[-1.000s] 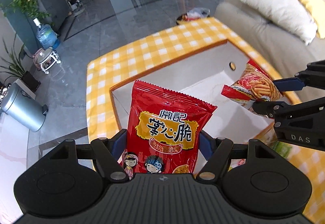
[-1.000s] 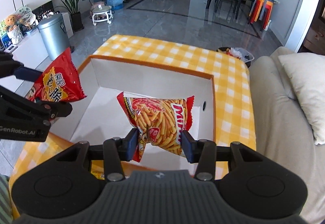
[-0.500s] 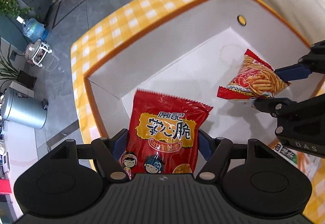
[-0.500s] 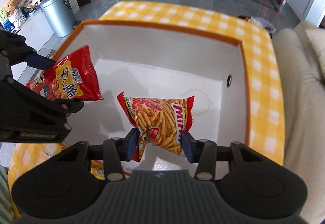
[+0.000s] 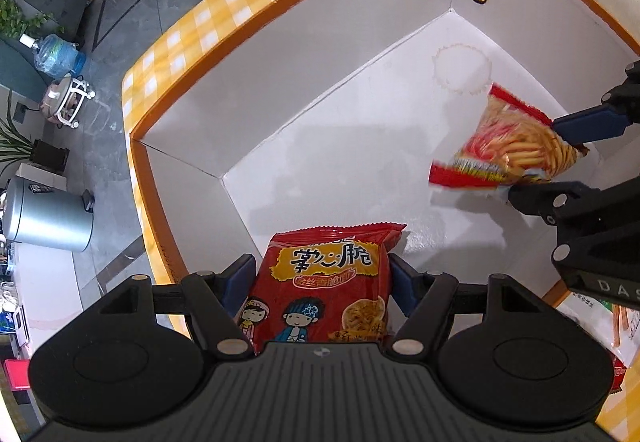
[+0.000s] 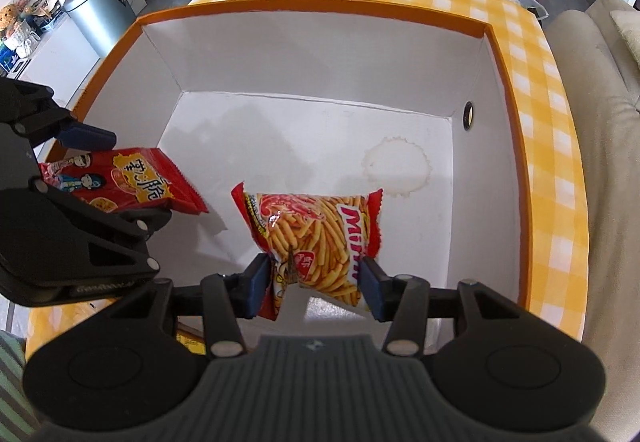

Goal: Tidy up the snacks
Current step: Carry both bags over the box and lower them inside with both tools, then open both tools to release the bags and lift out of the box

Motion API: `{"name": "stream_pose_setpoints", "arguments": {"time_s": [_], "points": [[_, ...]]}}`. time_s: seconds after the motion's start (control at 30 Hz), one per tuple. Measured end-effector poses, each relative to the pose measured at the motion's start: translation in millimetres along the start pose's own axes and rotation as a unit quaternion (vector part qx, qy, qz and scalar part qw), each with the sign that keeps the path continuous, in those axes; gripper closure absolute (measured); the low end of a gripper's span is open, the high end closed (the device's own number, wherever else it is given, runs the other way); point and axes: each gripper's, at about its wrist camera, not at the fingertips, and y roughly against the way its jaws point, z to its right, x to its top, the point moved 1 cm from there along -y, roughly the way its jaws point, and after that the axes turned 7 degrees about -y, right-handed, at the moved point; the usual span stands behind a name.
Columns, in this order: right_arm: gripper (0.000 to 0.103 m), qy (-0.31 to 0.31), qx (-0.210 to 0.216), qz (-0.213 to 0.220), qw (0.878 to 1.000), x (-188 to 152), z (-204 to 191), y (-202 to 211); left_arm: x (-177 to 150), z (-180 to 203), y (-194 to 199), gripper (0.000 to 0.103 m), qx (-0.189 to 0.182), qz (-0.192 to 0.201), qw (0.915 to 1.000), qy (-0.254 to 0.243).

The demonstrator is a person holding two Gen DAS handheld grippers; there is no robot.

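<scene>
Both tools have dropped from above the rim into the white box, which sits on a yellow-checked table over grey floor tiles. Two snack bags: the left tool clasps the red bag, jaws wide and opening; the right tool is opening around the fries bag. More packets at the frame edge are cut off.
</scene>
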Motion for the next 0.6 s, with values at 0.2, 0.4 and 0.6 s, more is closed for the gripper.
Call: {"name": "stream_pose_setpoints", "arguments": {"time_s": [0.2, 0.4, 0.6], "points": [[0.052, 0.009, -0.006, 0.012, 1.000, -1.8, -5.0, 9.3, -4.0, -3.9, 9.1, 0.016, 0.007, 0.020, 0.9997, 0.010], [0.035, 0.008, -0.004, 0.042, 0.999, -6.2, -8.9, 31.2, -12.8, -5.8, 35.4, 0.013, 0.018, 0.062, 0.9978, 0.016], [0.027, 0.006, -0.012, 0.081, 0.997, -15.0, -11.8, 65.2, -24.4, -10.7, 67.5, 0.013, 0.033, 0.104, 0.9934, 0.037]]}}
